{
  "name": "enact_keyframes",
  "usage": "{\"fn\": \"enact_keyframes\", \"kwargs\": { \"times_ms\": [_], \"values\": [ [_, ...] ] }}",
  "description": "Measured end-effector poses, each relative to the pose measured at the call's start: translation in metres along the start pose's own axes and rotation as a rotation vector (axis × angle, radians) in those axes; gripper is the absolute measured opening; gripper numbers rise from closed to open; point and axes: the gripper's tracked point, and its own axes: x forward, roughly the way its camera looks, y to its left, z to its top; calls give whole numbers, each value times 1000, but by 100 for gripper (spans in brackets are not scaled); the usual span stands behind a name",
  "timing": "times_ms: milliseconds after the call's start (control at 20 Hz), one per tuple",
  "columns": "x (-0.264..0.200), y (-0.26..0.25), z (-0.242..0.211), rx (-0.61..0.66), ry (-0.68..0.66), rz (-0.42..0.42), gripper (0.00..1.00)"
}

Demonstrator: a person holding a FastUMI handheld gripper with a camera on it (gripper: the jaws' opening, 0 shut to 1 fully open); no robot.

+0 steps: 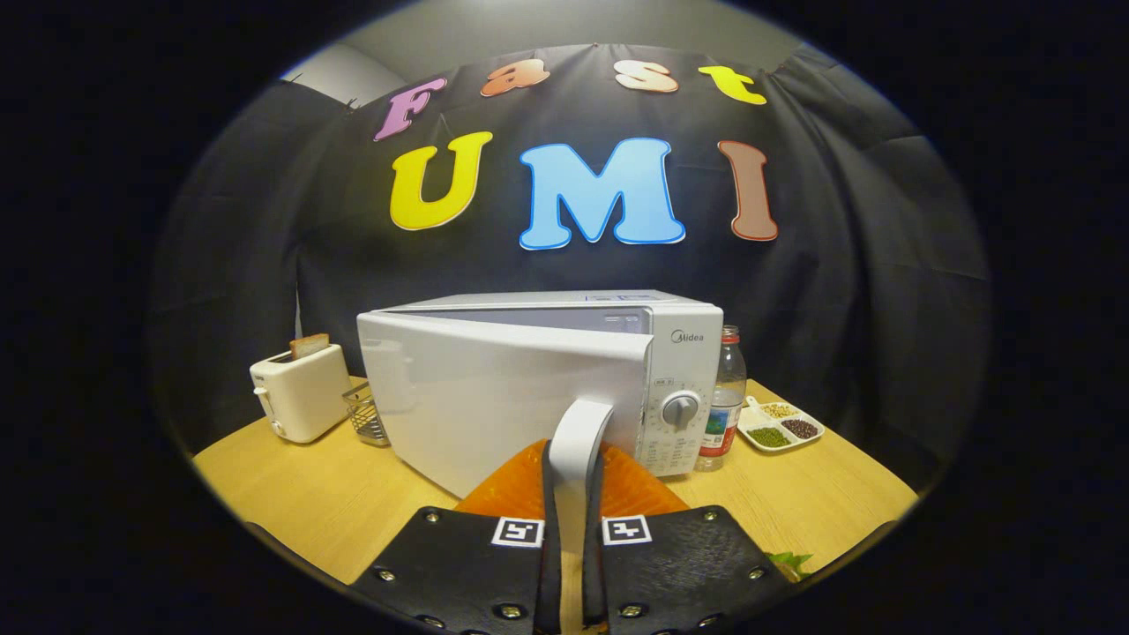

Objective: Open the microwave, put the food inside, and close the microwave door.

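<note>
A white microwave (679,353) stands on the wooden table, its door (476,397) swung part way out towards me. The door's white handle (578,441) runs down between my two orange fingers (516,485). My gripper (573,494) is shut on that handle, one finger pressing each side. The control panel with a grey dial (680,409) sits at the right of the door. Little of the dark cavity shows above the door's top edge. No food item is held.
A white toaster (300,392) with a slice of bread stands left of the microwave, a small wire basket (366,414) beside it. A plastic bottle (725,397) and a white divided dish of beans (781,425) stand to the right. Green leaves (789,560) lie by my right finger.
</note>
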Motion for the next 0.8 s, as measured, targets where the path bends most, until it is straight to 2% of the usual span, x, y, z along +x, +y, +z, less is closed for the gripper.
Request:
{"fn": "enact_keyframes", "kwargs": {
  "times_ms": [400,600,650,800],
  "values": [
    [-64,77,-15,22,-34,130,9],
    [-81,118,-22,54,-31,205,9],
    [-85,127,-24,65,-29,215,9],
    [-94,149,-25,52,-69,177,9]
  ]
}}
